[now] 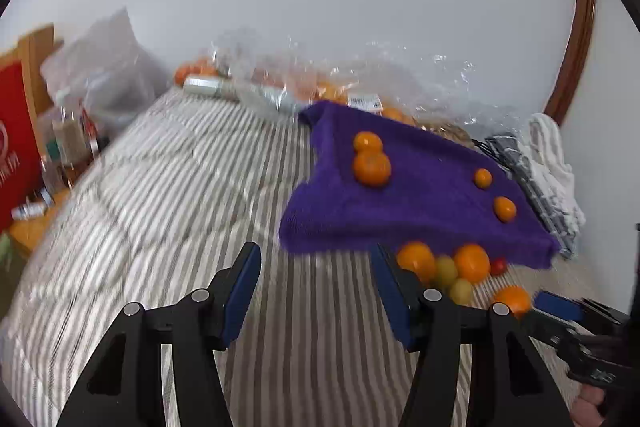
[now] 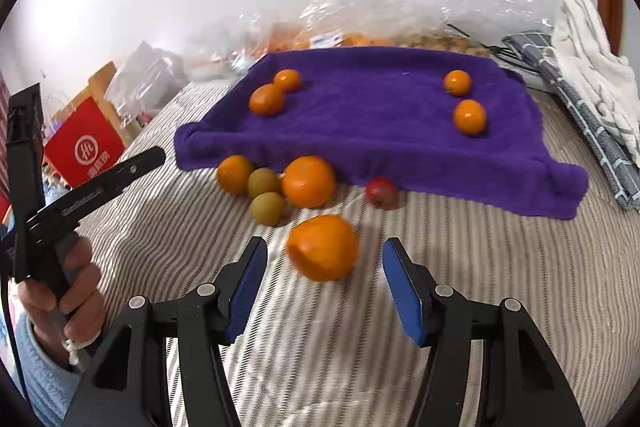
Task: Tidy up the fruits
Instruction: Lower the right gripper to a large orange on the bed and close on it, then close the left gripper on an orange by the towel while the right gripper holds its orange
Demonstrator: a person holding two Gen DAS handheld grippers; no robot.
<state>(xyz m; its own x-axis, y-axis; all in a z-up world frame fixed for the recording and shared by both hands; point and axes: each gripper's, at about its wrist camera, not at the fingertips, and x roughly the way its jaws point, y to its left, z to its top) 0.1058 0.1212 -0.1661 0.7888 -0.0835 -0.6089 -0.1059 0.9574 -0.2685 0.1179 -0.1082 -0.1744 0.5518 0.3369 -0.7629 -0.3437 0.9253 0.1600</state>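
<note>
A purple towel (image 2: 380, 123) lies on the striped bed with two oranges at its left (image 2: 267, 99) and two at its right (image 2: 469, 117); it also shows in the left wrist view (image 1: 408, 187). In front of it lie oranges (image 2: 308, 181), two green fruits (image 2: 267, 207) and a small red fruit (image 2: 382, 191). My right gripper (image 2: 324, 287) is open, its tips on either side of a blurred orange (image 2: 322, 247) on the bed. My left gripper (image 1: 316, 287) is open and empty over bare bedding, left of the fruit cluster (image 1: 444, 265).
Clear plastic bags of oranges (image 1: 320, 83) lie against the wall behind the towel. A white cloth and a checked cloth (image 2: 592, 75) lie at the right. A red bag (image 2: 86, 143) and wooden furniture stand off the bed's left side.
</note>
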